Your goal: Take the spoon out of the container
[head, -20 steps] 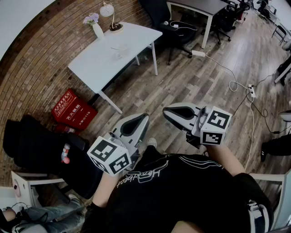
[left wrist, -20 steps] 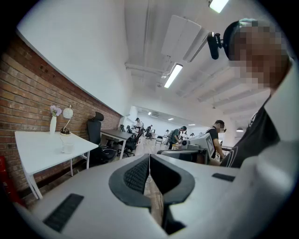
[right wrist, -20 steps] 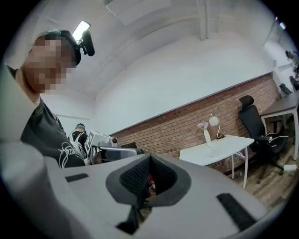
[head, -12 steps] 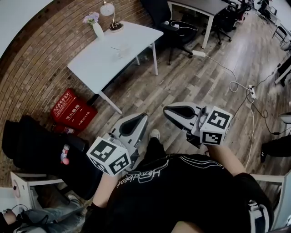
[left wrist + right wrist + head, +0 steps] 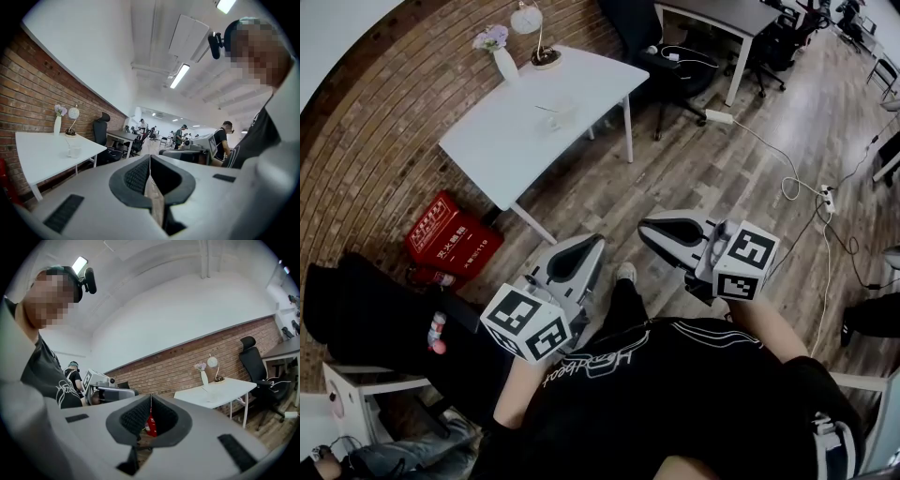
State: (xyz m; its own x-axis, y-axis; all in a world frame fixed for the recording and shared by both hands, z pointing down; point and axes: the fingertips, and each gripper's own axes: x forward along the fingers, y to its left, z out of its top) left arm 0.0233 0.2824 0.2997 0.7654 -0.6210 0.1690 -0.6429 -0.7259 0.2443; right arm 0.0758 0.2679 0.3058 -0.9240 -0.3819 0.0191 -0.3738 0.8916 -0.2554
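A small clear container (image 5: 555, 111) with a thin spoon in it stands on the white table (image 5: 516, 141), far ahead of me. It also shows as a small cup (image 5: 74, 151) in the left gripper view. My left gripper (image 5: 596, 244) and right gripper (image 5: 643, 228) hang side by side over the wooden floor, well short of the table. Both are shut, jaws together, with nothing between them, as their own views show for the left gripper (image 5: 150, 158) and the right gripper (image 5: 151, 397). The table (image 5: 220, 389) stands to the right in the right gripper view.
A vase of flowers (image 5: 500, 58) and a globe lamp (image 5: 534, 30) stand at the table's far end. Red crates (image 5: 450, 230) lie by the brick wall, a black office chair (image 5: 661, 52) beyond the table, cables (image 5: 792, 183) on the floor to the right.
The person has taken a step forward; a shoe now shows between the grippers and the table sits slightly nearer in the head view. Both grippers stay shut and keep their pose.
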